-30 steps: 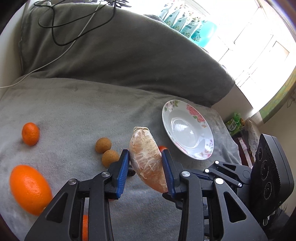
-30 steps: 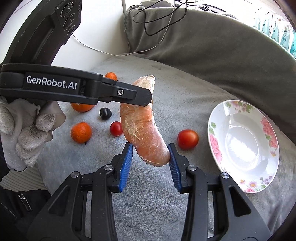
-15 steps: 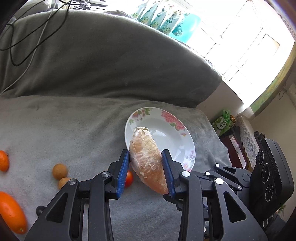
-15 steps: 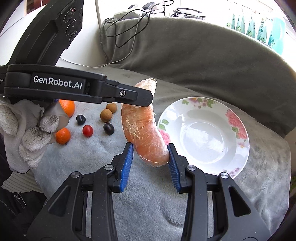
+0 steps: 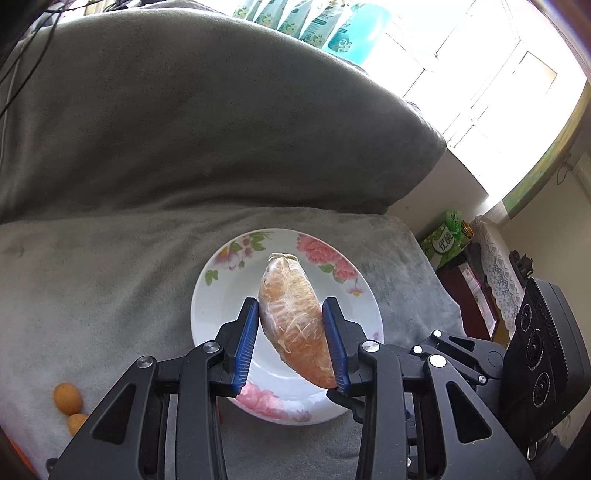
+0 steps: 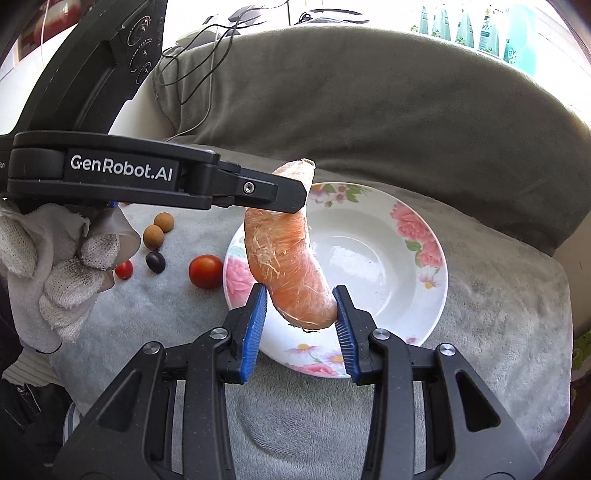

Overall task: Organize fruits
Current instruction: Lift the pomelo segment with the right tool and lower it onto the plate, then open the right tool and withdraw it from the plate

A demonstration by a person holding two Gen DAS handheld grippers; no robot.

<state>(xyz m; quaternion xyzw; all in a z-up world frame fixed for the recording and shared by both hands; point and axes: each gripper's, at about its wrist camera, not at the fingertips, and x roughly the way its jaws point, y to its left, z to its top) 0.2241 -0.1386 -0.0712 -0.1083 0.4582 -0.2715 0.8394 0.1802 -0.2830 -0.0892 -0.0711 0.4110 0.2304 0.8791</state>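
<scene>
Segment (image 5: 291, 325) hides plate (image 5: 221, 295) centre; tomato (image 6: 205, 271) beside.

Domestic interior, a living room by the look of it: grey plush-covered sofa (image 5: 207, 122) with a seat cushion and a thick backrest. A floral-patterned plate (image 6: 369, 236) of household type lies on the seat, with small fruits (image 6: 159, 225) loose on the fabric. Bright window (image 5: 480, 85) behind with a row of teal packages (image 5: 325, 26) on the sill, a green tea carton (image 5: 445, 238) and lace cloth (image 5: 498, 266) beside the sofa, cables (image 6: 199, 55) draped over the backrest.
</scene>
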